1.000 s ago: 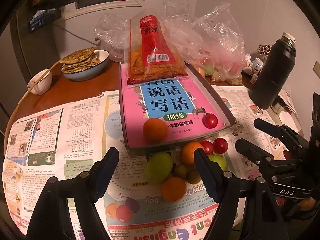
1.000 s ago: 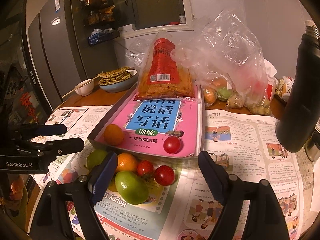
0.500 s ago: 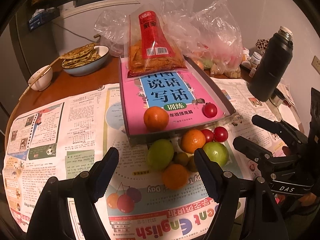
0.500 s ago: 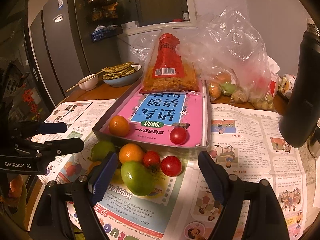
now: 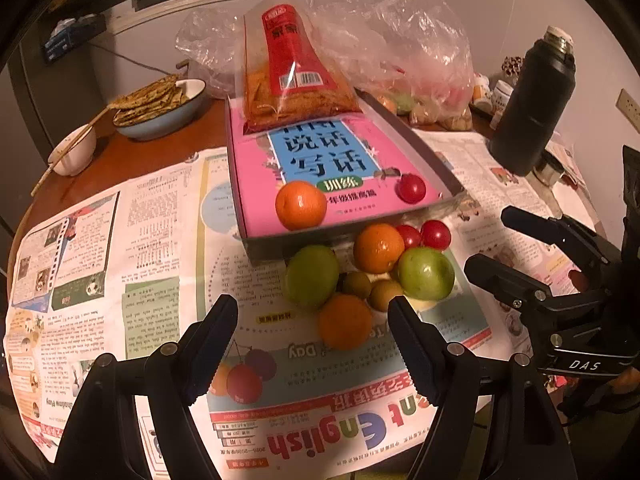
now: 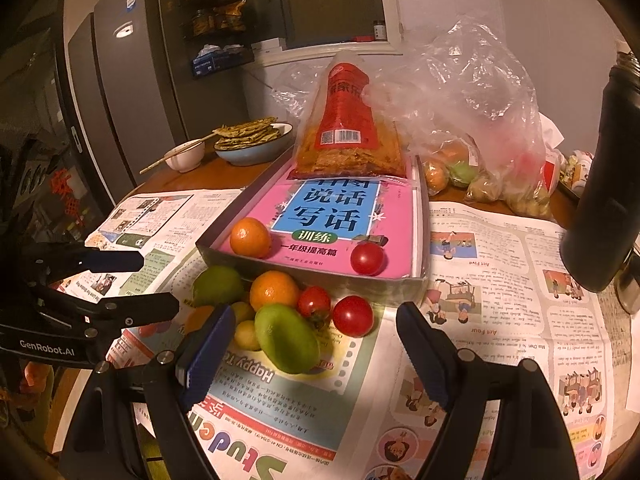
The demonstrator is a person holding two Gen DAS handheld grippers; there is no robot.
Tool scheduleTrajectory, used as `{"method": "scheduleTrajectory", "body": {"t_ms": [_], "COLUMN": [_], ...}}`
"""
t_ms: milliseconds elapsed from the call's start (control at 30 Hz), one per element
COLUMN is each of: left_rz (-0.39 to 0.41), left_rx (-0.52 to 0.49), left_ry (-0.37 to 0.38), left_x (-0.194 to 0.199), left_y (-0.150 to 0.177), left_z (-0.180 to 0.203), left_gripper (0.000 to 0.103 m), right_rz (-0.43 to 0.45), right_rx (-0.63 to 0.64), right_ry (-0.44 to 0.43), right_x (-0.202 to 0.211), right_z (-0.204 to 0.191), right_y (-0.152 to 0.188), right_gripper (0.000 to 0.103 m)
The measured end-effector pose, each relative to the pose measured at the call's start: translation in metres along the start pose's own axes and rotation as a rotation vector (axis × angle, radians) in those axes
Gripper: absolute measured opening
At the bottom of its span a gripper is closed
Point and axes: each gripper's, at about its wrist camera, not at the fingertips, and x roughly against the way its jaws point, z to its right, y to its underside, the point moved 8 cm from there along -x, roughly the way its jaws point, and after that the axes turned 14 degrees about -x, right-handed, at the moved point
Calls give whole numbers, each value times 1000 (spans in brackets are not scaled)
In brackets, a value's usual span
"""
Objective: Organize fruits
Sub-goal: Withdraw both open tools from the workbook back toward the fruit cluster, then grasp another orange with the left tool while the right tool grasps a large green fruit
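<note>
Left wrist: round green, orange, red fruits (image 5: pixel 368 276) clustered.

I see a round brown wooden table (image 5: pixel 132 152), most of it covered by spread newspapers (image 5: pixel 132 248). On the bare wood at the far left stand a small white bowl (image 5: pixel 74 150) with chopsticks across it and a blue bowl (image 5: pixel 160 118) of flatbreads. A shallow grey tray (image 6: pixel 421 224) sits on the papers, and just in front of it a cluster of loose fruit (image 5: pixel 360 280) lies on the newsprint, pieces touching. Clear plastic bags (image 6: pixel 480 120) rest behind the tray; a black flask (image 5: pixel 532 100) stands at the right
</note>
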Motion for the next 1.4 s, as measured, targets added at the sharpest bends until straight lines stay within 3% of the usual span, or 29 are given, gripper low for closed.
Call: {"method": "scheduleTrajectory", "body": {"t_ms": [533,800,967,1033,1400], "left_rz": [-78,-77,-78,-80,-86], "left_rx": [10,16,14,11,18], "left_ry": [64,124,160,167,183], "left_x": [-24,-33,-39,-41,-50], "left_y": [22,21,20,20,18], "left_z": [9,16,20,21,20], "left_gripper": [79,79,65,64,64], "right_rz": [-66,-103,-118,-120,-134], "right_rx": [23,48,68,82,158], "right_ry": [13,15,16,14,0], "right_x": [-15,-27,-37,-39,-55], "right_z": [5,4,4,2,-10], "right_y": [22,31,34,34,38], "right_gripper": [82,82,82,82,56]}}
